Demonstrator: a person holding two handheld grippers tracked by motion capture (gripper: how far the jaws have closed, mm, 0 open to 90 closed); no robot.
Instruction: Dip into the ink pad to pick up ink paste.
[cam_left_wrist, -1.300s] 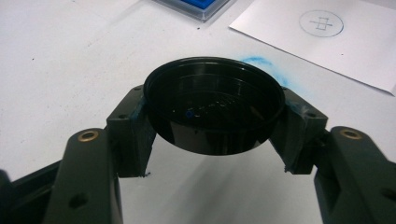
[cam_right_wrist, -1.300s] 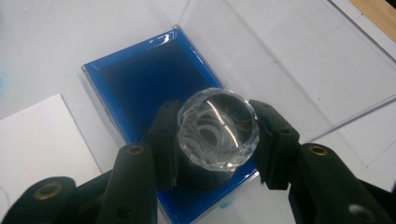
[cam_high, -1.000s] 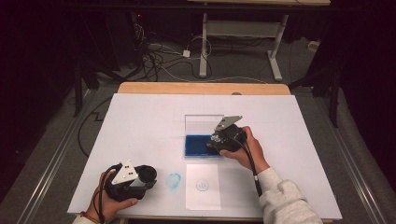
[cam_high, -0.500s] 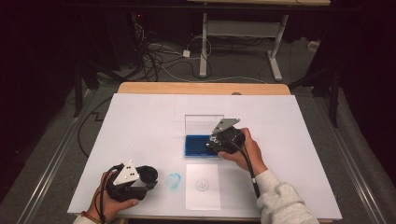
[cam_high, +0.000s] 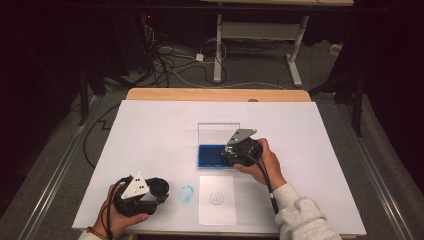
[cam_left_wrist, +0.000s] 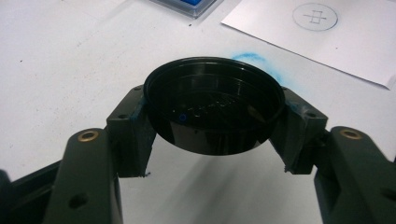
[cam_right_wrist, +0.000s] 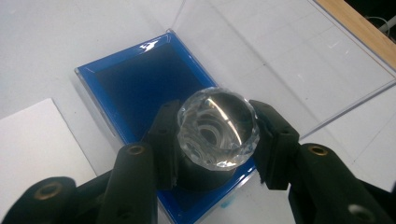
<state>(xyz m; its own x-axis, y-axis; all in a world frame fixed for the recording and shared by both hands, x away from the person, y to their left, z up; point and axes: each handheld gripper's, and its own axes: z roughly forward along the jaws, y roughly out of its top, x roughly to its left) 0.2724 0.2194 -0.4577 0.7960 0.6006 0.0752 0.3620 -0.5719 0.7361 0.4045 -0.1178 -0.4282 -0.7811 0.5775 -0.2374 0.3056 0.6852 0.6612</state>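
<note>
This looks like a lab or test room. A wooden desk (cam_high: 215, 94) is covered with a big white sheet of paper (cam_high: 150, 145) and stands alone in a dark room. Many black and white cables (cam_high: 170, 60) lie tangled on the grey floor (cam_high: 320, 75) behind it. A white metal table frame (cam_high: 260, 35) stands farther back.

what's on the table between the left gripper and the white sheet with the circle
A smudged blue ring mark on the table surface, seen in the high view, between the left gripper and the white sheet.
</note>
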